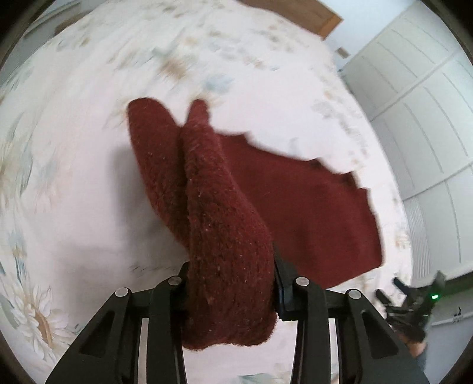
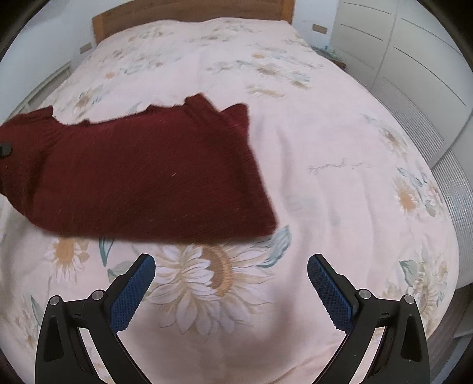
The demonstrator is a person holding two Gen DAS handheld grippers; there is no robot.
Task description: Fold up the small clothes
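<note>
A dark red knitted sweater (image 1: 295,212) hangs above the floral bedspread (image 1: 77,183). My left gripper (image 1: 233,280) is shut on a bunched part of the sweater, which drapes over the fingers and hides the tips. In the right wrist view the sweater (image 2: 147,174) stretches across the left half, blurred, with the left gripper's tip (image 2: 5,149) at its far left edge. My right gripper (image 2: 230,265) is open and empty, below the sweater's lower edge, over a sunflower print. The right gripper also shows in the left wrist view (image 1: 414,298) at lower right.
The bed has a wooden headboard (image 2: 189,11) at the far end. White wardrobe doors (image 2: 414,68) stand along the right side. The bedspread (image 2: 340,147) lies flat to the right of the sweater.
</note>
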